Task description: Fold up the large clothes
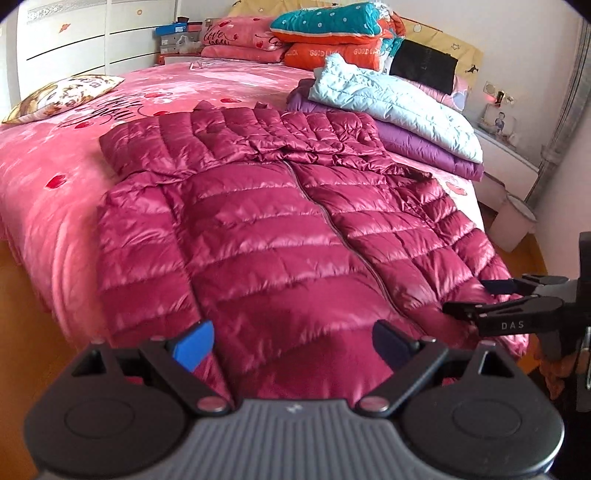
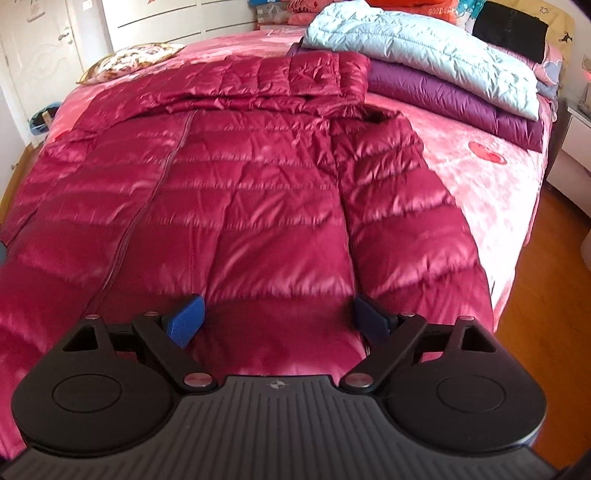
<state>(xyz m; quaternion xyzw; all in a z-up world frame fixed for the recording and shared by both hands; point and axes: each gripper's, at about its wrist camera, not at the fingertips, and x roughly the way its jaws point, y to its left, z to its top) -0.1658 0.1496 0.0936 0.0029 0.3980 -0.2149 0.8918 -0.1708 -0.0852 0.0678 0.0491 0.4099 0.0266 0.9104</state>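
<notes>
A shiny crimson down jacket (image 1: 258, 229) lies face up on the pink bed (image 1: 44, 173), zipped, with its hood (image 1: 258, 129) at the far end. Its hem hangs over the near edge of the bed. My left gripper (image 1: 291, 343) is open just above the hem, left of the zipper (image 1: 332, 225), with nothing between its blue pads (image 1: 194, 345). My right gripper (image 2: 279, 319) is open too, over the hem beside the right sleeve (image 2: 406, 206). In the left wrist view the right gripper (image 1: 465, 295) reaches in from the right, low over the jacket (image 2: 240, 184).
Folded light blue (image 1: 391, 107) and purple (image 1: 424, 147) jackets are stacked at the bed's far right. Pillows and quilts (image 1: 325, 33) pile at the headboard; a patterned cushion (image 1: 62, 96) lies far left. A white bin (image 1: 513, 225) and nightstand (image 1: 506, 158) stand right of the bed, on a wooden floor.
</notes>
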